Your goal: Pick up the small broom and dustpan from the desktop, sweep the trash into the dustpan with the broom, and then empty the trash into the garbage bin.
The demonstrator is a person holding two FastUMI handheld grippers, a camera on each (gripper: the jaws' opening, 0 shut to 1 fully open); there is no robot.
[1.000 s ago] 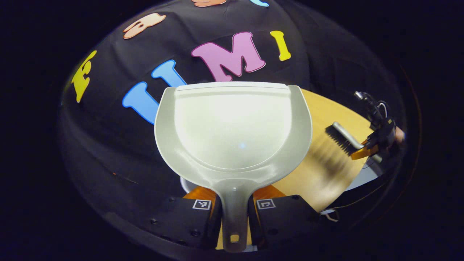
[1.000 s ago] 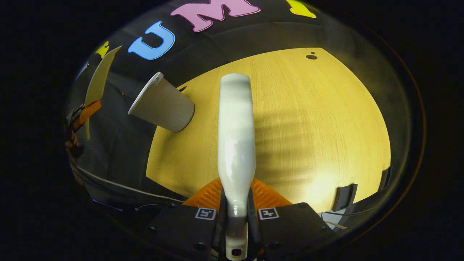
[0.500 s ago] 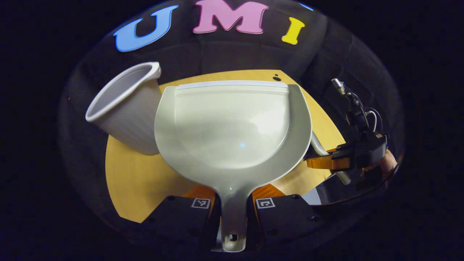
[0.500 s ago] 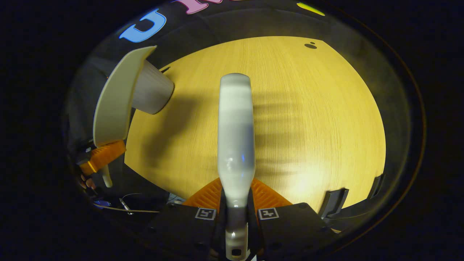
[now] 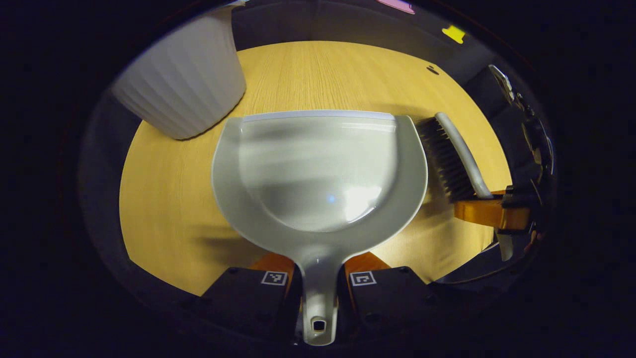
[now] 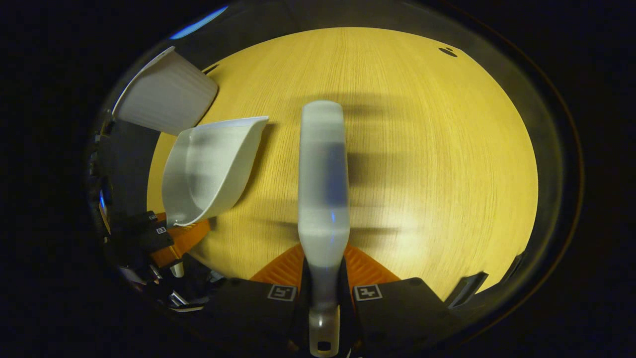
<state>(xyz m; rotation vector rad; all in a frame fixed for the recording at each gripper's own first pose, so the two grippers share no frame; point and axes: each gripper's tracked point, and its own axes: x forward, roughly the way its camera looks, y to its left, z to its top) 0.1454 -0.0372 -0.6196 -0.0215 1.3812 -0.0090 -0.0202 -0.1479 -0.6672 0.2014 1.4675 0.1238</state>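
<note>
My left gripper point(image 5: 320, 276) is shut on the handle of a pale grey dustpan point(image 5: 318, 174), whose empty scoop hangs low over the wooden desktop point(image 5: 169, 199). In the right gripper view that dustpan point(image 6: 208, 169) appears at the left, tilted, with the left gripper point(image 6: 164, 238) under it. My right gripper point(image 6: 324, 291) is shut on the white handle of the small broom point(image 6: 322, 179). In the left gripper view the broom point(image 5: 454, 156) shows its black bristles beside the dustpan's right rim, held by the right gripper point(image 5: 484, 211). I see no trash on the desktop.
A white ribbed garbage bin point(image 5: 181, 84) stands at the desktop's far left corner, also seen as the bin point(image 6: 164, 97) in the right gripper view. A small dark hole point(image 6: 447, 51) marks the far right of the desktop point(image 6: 422, 149).
The left gripper has tipped the dustpan down from facing the wall and bin to lying low over the desk. The right gripper with the broom has come closer beside the dustpan.
</note>
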